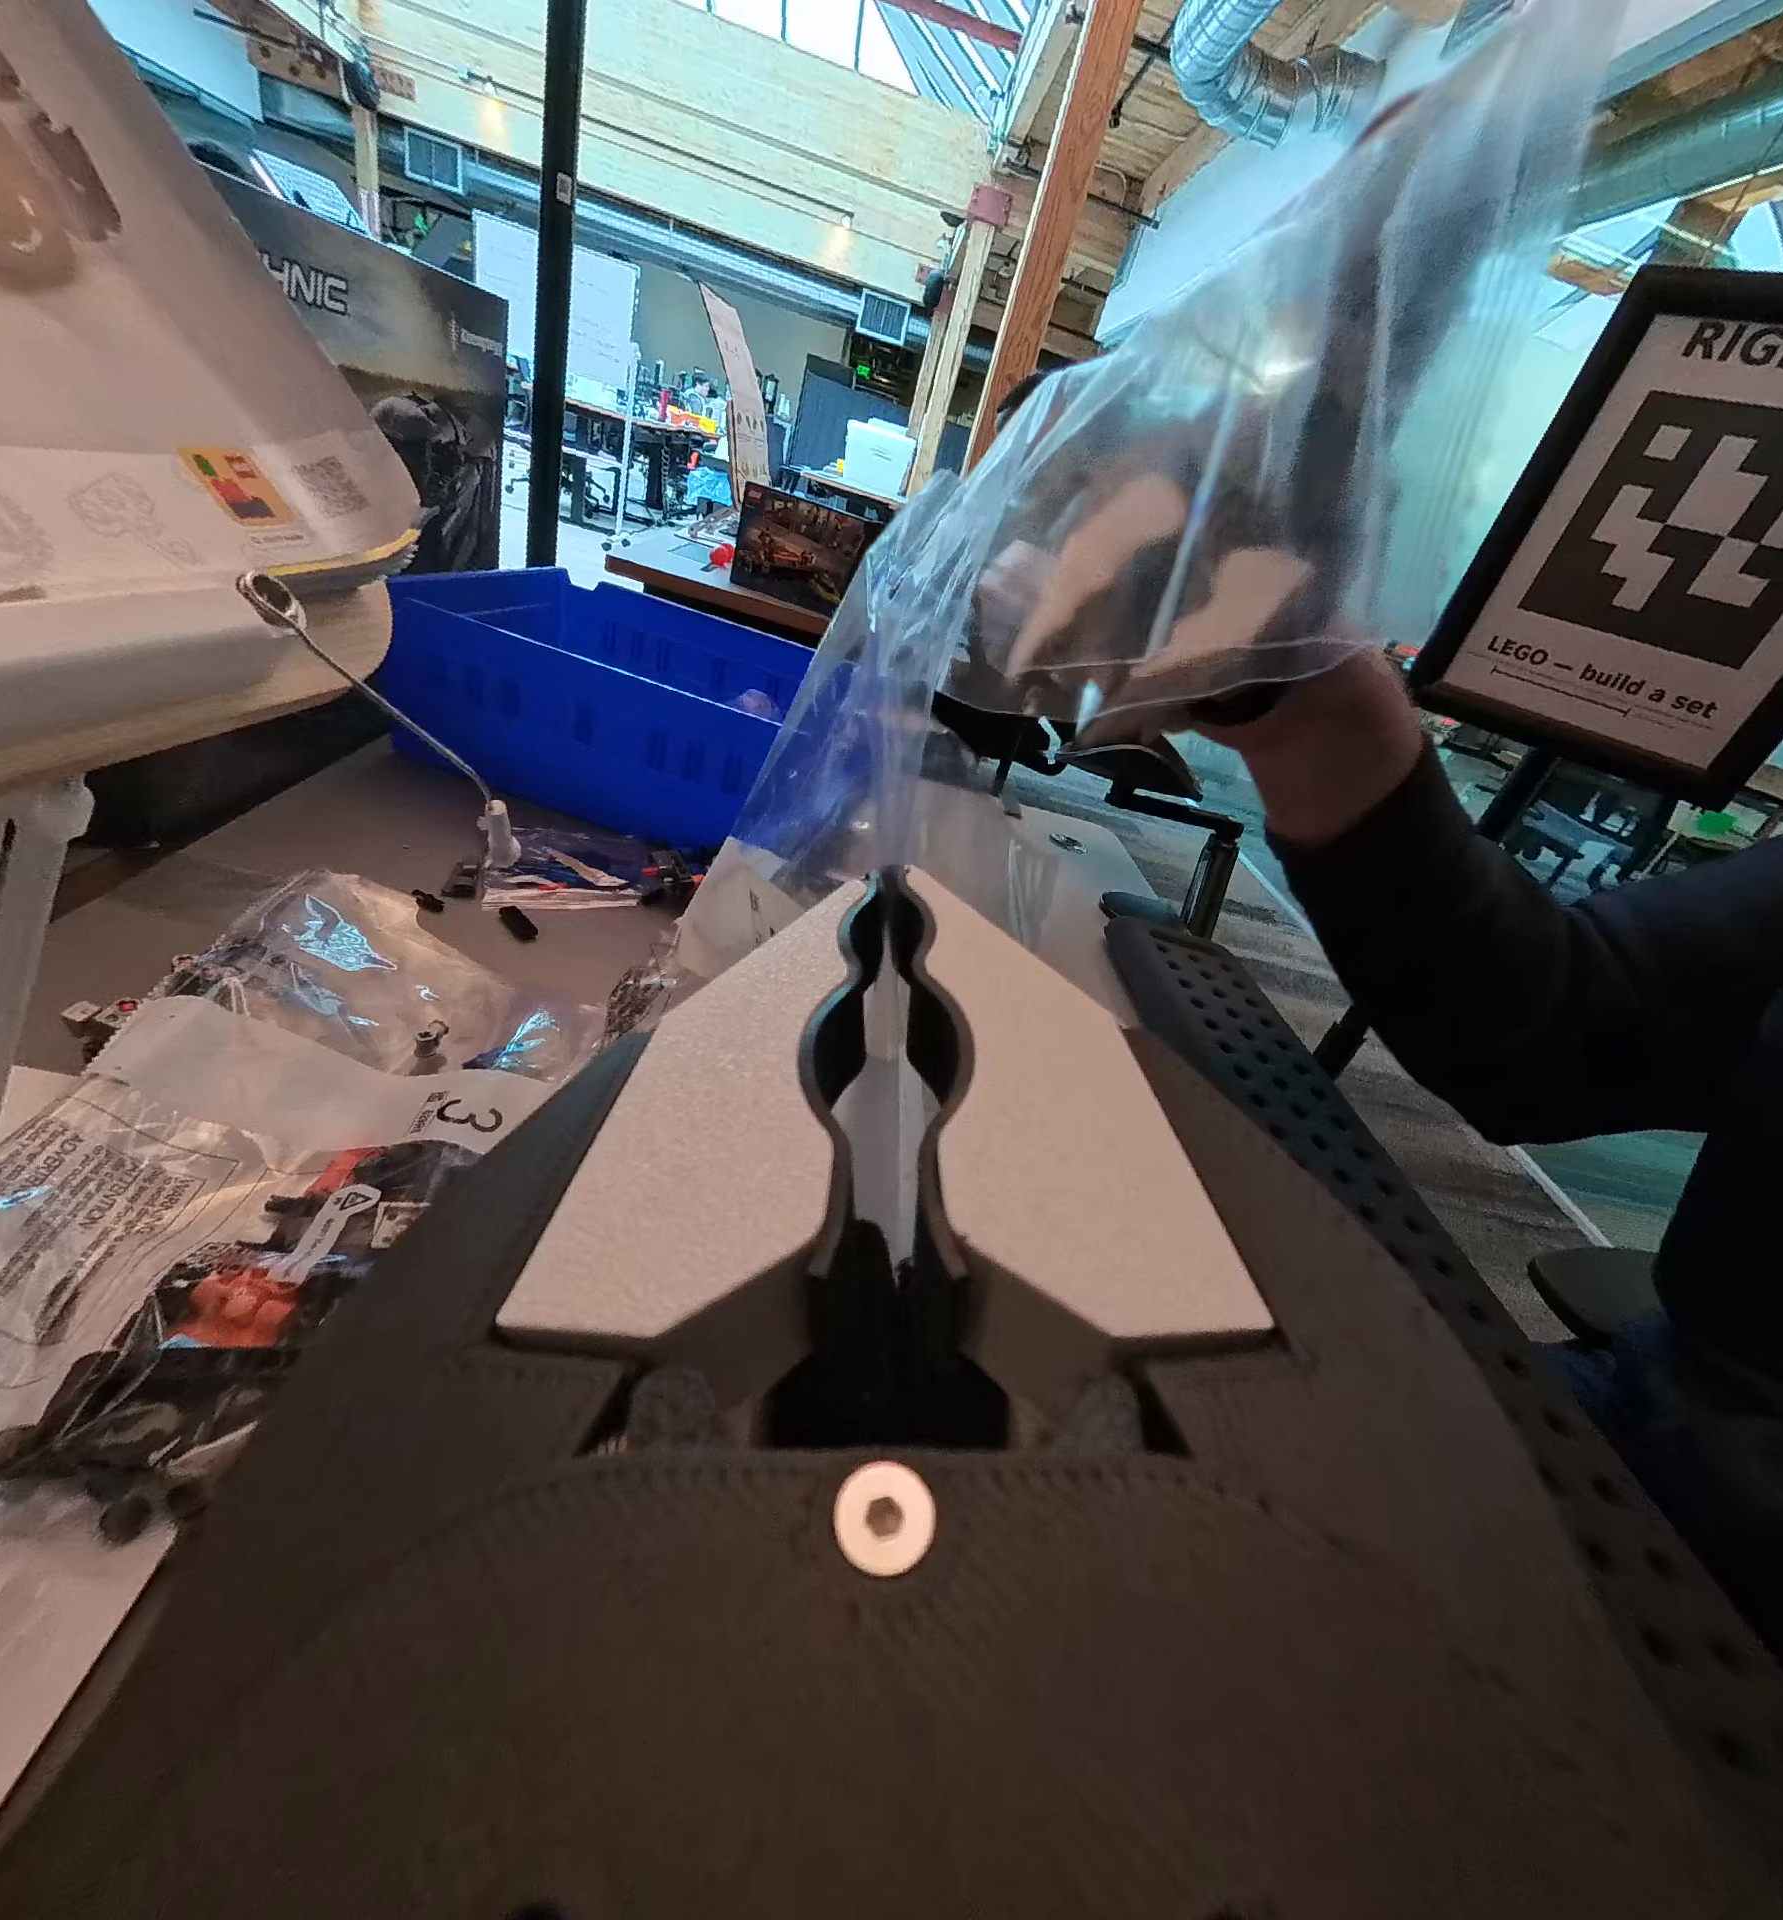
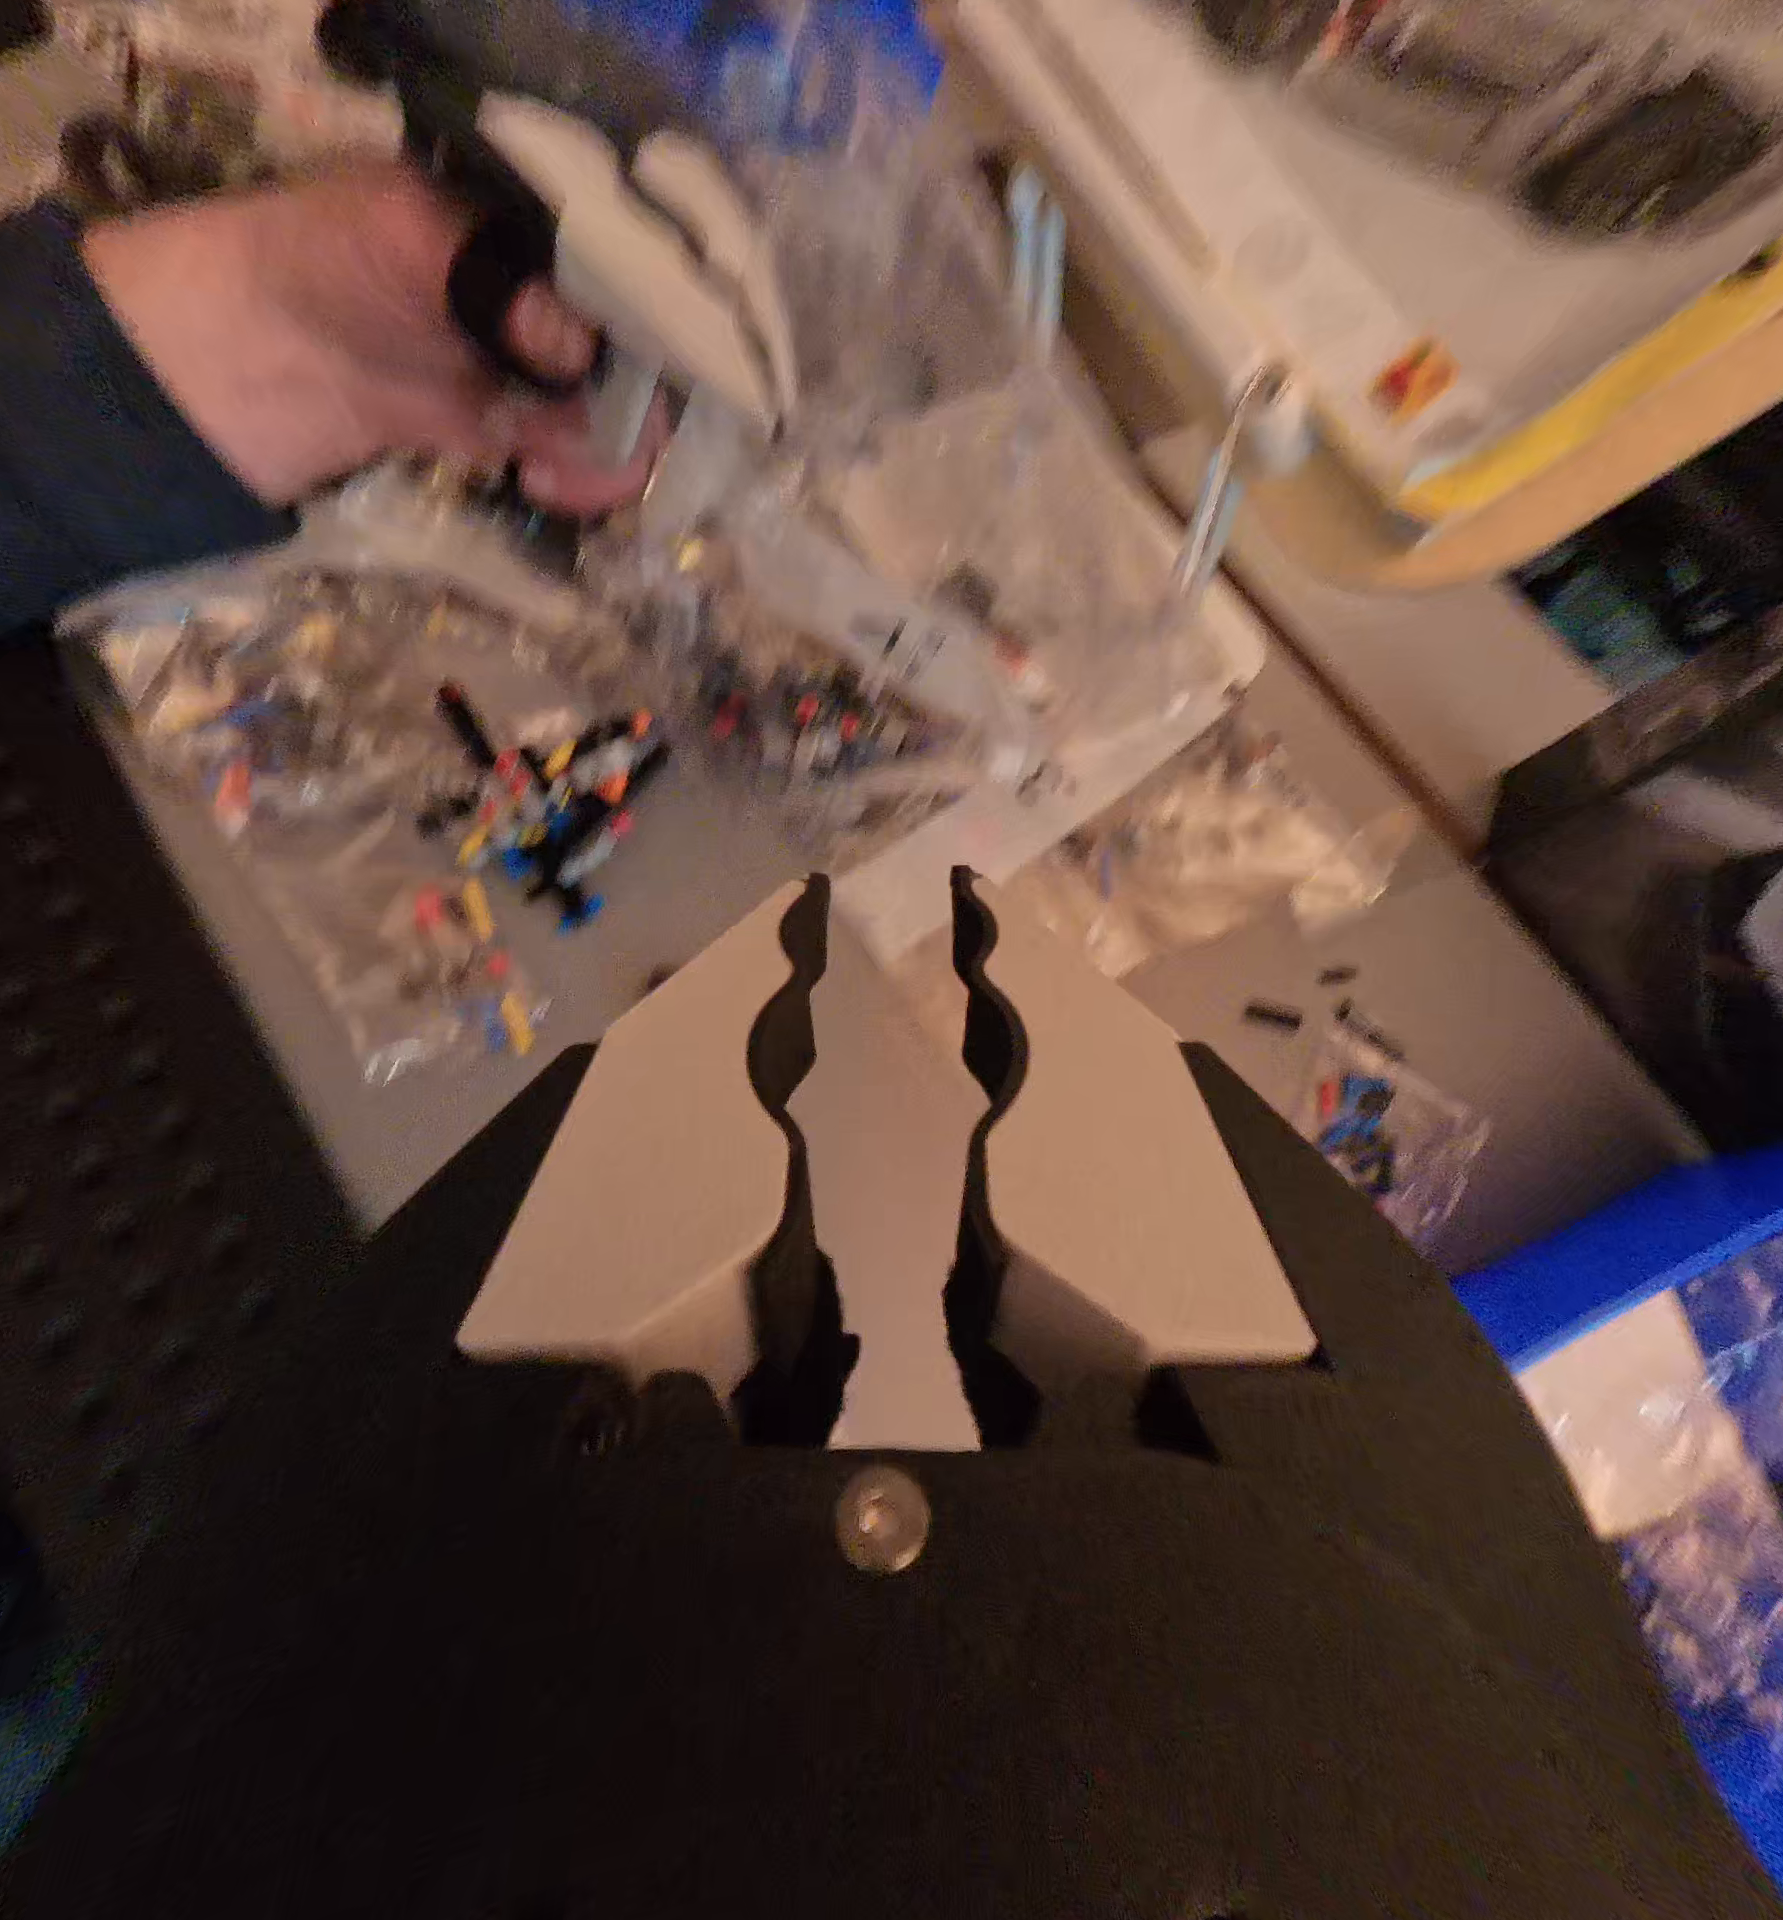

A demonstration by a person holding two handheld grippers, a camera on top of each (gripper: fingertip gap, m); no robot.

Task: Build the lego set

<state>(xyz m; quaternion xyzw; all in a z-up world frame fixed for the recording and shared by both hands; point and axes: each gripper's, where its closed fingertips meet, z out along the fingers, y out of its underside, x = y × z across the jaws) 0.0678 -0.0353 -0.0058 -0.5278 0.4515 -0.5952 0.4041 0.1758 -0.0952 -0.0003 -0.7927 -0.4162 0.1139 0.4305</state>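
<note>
the left gripper is seen clamped on the lower edge of a clear, empty-looking plastic bag, which rises up and to the right from its tips. the right gripper is held with jaws parted and nothing between them. loose coloured lego pieces are spread on the grey table below and ahead of it, beside unopened parts bags.
</note>
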